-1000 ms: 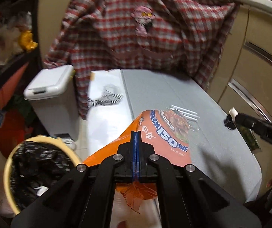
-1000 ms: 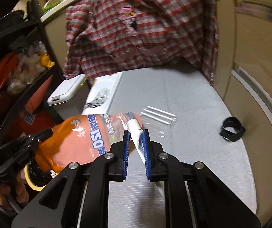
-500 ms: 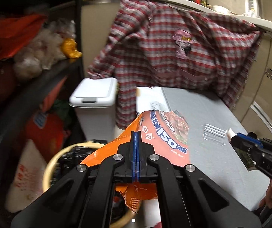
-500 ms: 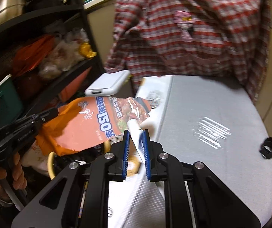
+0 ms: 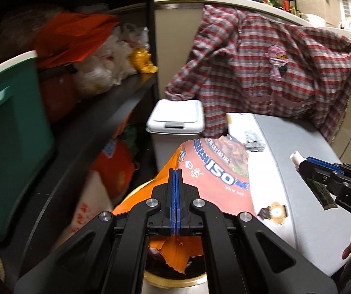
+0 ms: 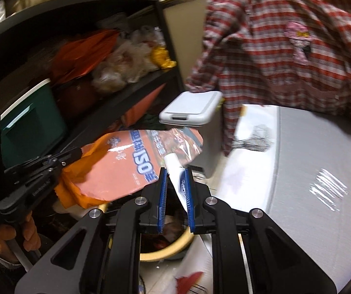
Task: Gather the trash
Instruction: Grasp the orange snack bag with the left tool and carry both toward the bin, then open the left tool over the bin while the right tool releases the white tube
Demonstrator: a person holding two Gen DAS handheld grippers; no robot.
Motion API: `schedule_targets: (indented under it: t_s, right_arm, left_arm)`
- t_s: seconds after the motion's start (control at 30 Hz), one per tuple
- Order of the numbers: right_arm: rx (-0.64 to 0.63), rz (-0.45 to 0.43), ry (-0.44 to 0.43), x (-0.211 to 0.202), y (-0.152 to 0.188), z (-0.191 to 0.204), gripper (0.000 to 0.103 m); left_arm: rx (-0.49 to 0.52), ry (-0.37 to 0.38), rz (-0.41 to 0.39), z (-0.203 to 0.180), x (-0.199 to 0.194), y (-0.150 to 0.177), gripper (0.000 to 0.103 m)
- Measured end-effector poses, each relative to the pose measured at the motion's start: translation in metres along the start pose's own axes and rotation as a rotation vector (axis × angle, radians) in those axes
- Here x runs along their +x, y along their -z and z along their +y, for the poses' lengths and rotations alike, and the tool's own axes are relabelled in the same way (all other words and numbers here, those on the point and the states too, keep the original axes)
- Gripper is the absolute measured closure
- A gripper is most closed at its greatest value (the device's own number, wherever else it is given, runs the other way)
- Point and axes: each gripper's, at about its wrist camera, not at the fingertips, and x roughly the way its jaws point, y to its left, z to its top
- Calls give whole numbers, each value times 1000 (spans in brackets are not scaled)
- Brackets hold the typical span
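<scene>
Left gripper (image 5: 176,171) clenched on the orange bag (image 5: 214,169), right gripper (image 6: 175,174) grasping a white tube (image 6: 175,169) (both above the bin (image 6: 168,250)).

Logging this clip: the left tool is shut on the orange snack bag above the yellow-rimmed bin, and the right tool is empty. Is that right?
Not quite. The right tool is not empty: the right wrist view shows it shut on a small white wrapper. The rest holds: the left tool grips the orange snack bag above the yellow-rimmed bin.
</scene>
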Motion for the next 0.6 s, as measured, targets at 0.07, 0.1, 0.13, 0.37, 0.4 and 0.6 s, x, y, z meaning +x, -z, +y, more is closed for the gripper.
schedule_targets:
  t_s: [0.07,0.1,0.13,0.37,0.4,0.6]
  right_arm:
    - [-14,8,-27,10,-1,14,88]
    - [-19,11,-36,14,-1,20,88]
    - [-24,14,-44,17,-1,23,88]
    - [-46,51,-87,44,4,49,88]
    - [-49,55,-89,46,5,51,88]
    - [-50,75,-99,62,6,59,88]
  left_arm:
    - [-2,-19,4,9,0,2,103]
    - [-3,-29,6,13,1,4,103]
    - [-7,-39,13,19,3,6,103]
    - [-25,-49,46,34,13,12,103]
    - [-22,-49,49,35,15,12,103]
    - [-7,-48,65,37,21,15,103]
